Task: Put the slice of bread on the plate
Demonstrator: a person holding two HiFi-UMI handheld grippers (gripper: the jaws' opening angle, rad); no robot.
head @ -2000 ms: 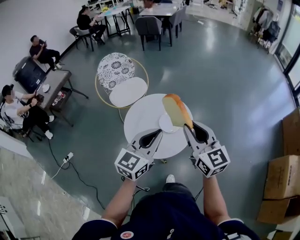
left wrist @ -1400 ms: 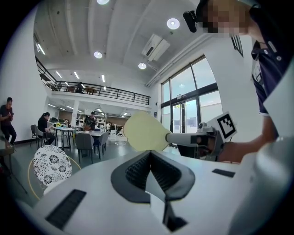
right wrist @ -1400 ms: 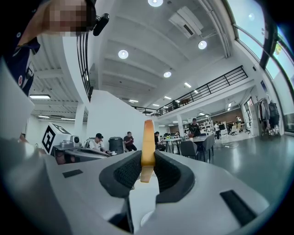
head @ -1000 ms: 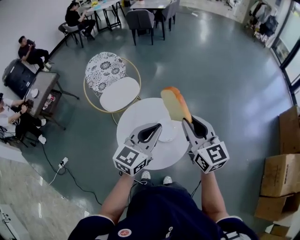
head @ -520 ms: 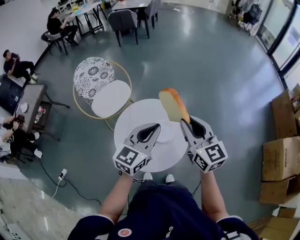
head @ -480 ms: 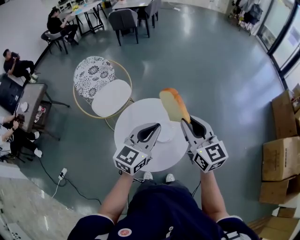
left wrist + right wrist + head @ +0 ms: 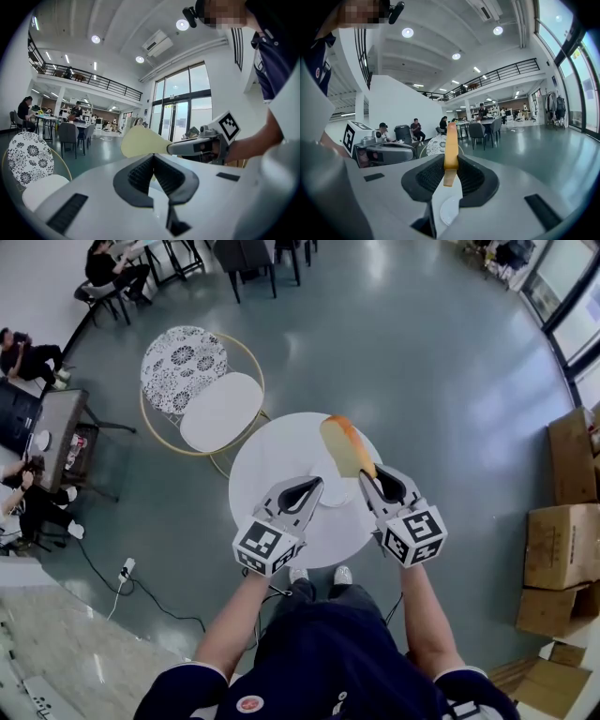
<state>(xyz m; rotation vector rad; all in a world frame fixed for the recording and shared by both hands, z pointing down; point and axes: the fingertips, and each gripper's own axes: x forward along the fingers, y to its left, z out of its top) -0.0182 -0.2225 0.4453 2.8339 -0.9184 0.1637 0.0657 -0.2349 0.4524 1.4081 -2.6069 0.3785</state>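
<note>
The right gripper (image 7: 367,476) is clamped on a pale, tan-crusted slice of bread (image 7: 345,444). In the right gripper view its jaws (image 7: 450,169) pinch the slice's lower end. The slice (image 7: 450,145) stands upright and edge-on, rising well above them.

In the head view the bread is over the right half of the round white table (image 7: 272,451). It is held in the jaws, not lying on anything. The small round white plate (image 7: 335,491) lies near the middle of that table, just beside the bread's lower end. In the right gripper view it shows low in the gap between the jaws (image 7: 449,211).

The left gripper (image 7: 314,486) is over the table's near left part with its tips towards the plate. The left gripper view shows its jaws (image 7: 152,161) pressed together with nothing between them, and the bread (image 7: 140,142) beyond them.

A round white chair with a gold wire frame and a patterned back (image 7: 222,424) stands just beyond the table's far left edge. Brown cardboard boxes (image 7: 562,559) sit well off to the table's right.
</note>
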